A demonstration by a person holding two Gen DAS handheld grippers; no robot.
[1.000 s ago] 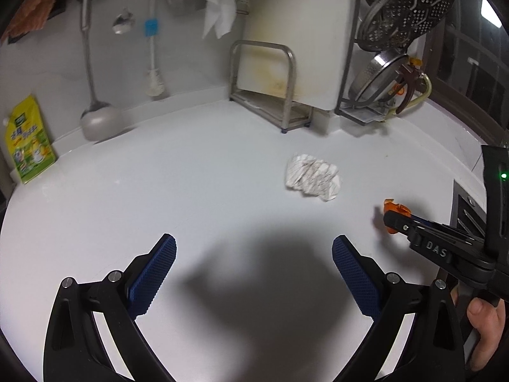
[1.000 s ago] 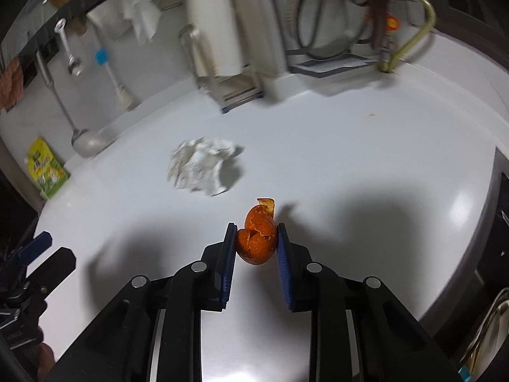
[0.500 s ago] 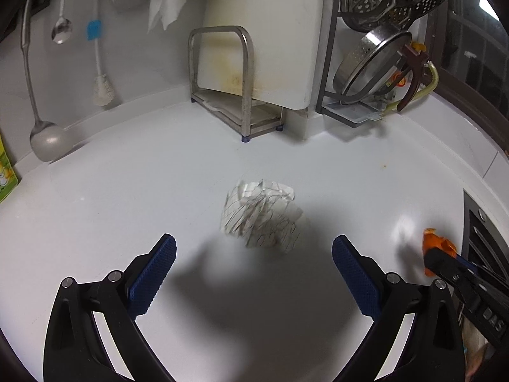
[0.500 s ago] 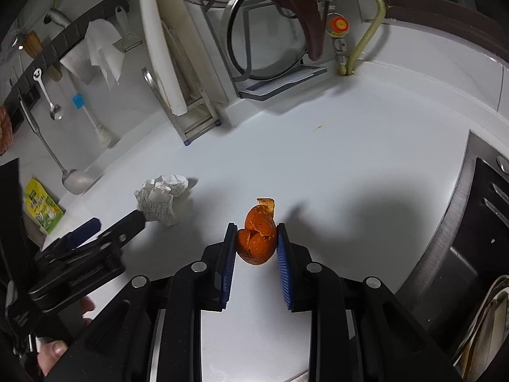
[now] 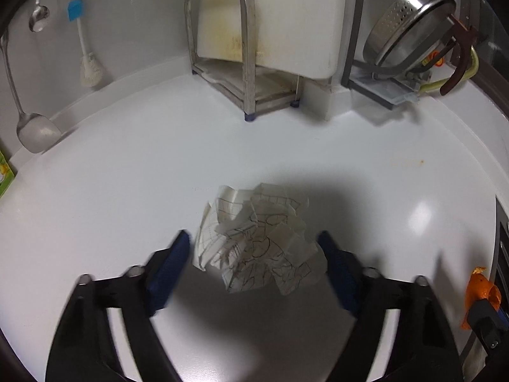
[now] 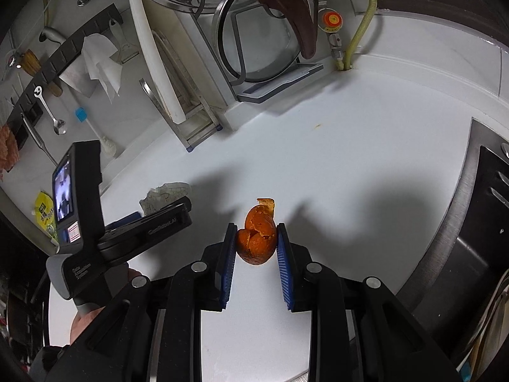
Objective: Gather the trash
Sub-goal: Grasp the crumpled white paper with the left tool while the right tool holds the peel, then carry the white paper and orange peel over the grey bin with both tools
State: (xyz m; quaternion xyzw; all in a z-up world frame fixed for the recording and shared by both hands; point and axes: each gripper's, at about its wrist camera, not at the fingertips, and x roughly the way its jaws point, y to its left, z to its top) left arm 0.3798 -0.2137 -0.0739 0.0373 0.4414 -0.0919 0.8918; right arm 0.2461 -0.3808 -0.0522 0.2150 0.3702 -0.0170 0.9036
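Observation:
A crumpled white paper ball (image 5: 256, 242) with dark line markings lies on the white counter (image 5: 127, 175). My left gripper (image 5: 254, 254) is open, its blue pads on either side of the paper, blurred with motion. My right gripper (image 6: 256, 245) is shut on an orange peel (image 6: 257, 238) and holds it above the counter. The peel also shows at the right edge of the left wrist view (image 5: 480, 293). In the right wrist view the left gripper's body (image 6: 127, 229) hides most of the paper ball (image 6: 162, 192).
A metal rack with a white cutting board (image 5: 270, 25) stands at the back. A strainer and pot lid rack (image 5: 407, 35) are at the back right. A ladle (image 5: 31, 127), spoon and brush hang on the left wall. A steel sink edge (image 6: 477, 207) lies right.
My left gripper has moved forward to the paper ball, which now sits between its pads. The pads have begun moving inward. My right gripper has kept hold of the orange peel.

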